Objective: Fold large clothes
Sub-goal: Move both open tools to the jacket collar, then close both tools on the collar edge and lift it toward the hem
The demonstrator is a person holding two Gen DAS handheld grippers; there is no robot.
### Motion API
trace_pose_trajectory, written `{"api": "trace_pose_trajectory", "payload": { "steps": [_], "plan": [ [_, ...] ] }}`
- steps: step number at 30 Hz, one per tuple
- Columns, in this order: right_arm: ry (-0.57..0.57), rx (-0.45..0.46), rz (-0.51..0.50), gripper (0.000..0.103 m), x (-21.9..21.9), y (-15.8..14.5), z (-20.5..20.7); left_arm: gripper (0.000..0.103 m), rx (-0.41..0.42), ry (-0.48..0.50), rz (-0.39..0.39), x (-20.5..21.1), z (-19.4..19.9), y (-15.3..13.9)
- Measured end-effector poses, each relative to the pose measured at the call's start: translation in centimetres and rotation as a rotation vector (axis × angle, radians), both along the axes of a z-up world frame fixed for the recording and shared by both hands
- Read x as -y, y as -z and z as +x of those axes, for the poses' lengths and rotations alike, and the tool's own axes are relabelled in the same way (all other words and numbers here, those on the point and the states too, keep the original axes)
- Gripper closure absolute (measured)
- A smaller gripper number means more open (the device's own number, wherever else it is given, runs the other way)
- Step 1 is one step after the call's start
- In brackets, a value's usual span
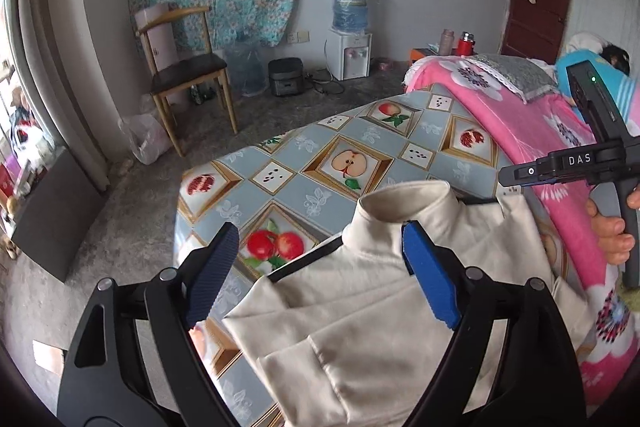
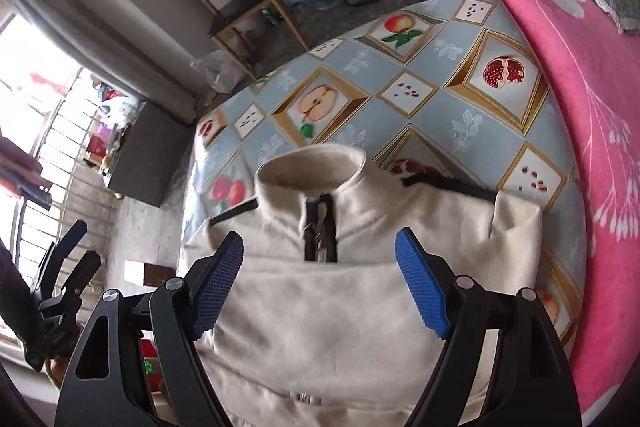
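**Folded cream jacket on the fruit-print table, both claws spread above it**

Blue-padded fingers of the left gripper (image 1: 320,275) stand wide apart in the near foreground, with nothing pinched between them; one pad (image 1: 430,277) shows in front of the jacket's shoulder, but whether it touches the cloth cannot be told. Beneath lies the cream jacket (image 1: 360,327), folded into a compact rectangle on the near part of the table (image 1: 328,143), whose cloth is printed with framed apples and pomegranates. Its stand-up collar (image 1: 400,203) points to the far side.

From the right wrist view, the right gripper (image 2: 320,287) is likewise spread and empty, hanging over the jacket's (image 2: 320,327) folded body. A short dark zipper (image 2: 320,231) runs down from the collar. A sleeve is folded in along the right edge.

Along the table's right side runs a pink flowered blanket (image 1: 540,131). At the right edge of the left wrist view, a hand (image 1: 612,231) grips the handle of the other tool. On the far floor stand a wooden chair (image 1: 188,67) and a water dispenser (image 1: 350,55).
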State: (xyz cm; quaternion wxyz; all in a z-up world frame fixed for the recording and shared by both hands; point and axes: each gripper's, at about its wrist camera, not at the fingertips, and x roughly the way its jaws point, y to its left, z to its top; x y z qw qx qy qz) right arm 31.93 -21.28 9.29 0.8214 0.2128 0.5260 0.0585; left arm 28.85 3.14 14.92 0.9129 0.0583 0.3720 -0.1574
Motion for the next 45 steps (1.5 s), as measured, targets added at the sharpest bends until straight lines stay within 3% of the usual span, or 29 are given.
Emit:
{"api": "trace_pose_trajectory", "payload": {
  "steps": [4,11,18,21,24,26,33,37,45],
  "plan": [
    [0.043,-0.025,0.059,0.026,2.2,0.3,3.4,0.022,-0.085,-0.029,-0.059,0.7,4.9,2.1],
    [0.010,-0.071,0.021,0.026,3.2,2.0,9.1,0.022,-0.225,-0.030,-0.114,3.3,11.3,7.3],
    [-0.059,-0.154,0.029,0.026,1.8,6.5,14.0,0.022,-0.321,-0.030,-0.137,6.2,16.2,11.8],
    [-0.127,-0.218,0.010,0.026,0.4,9.1,14.7,0.022,-0.371,-0.022,-0.105,7.6,17.3,13.8],
    [-0.174,-0.271,-0.093,0.026,-0.8,10.9,14.8,0.022,-0.400,0.003,-0.034,8.9,17.7,15.6],
    [-0.182,-0.289,-0.110,0.026,-1.1,11.7,14.8,0.022,-0.417,0.025,0.015,9.6,17.8,16.7],
    [-0.188,-0.383,-0.250,0.026,-1.5,14.4,15.0,0.022,-0.465,0.011,0.095,9.1,18.2,19.4],
    [-0.247,-0.399,-0.254,0.026,-2.1,14.1,12.9,0.023,-0.492,0.031,0.088,8.4,17.0,19.1],
    [-0.370,-0.334,-0.318,0.026,-4.0,11.4,6.6,0.024,-0.478,0.179,0.151,8.1,11.0,18.0]
  ]
}}
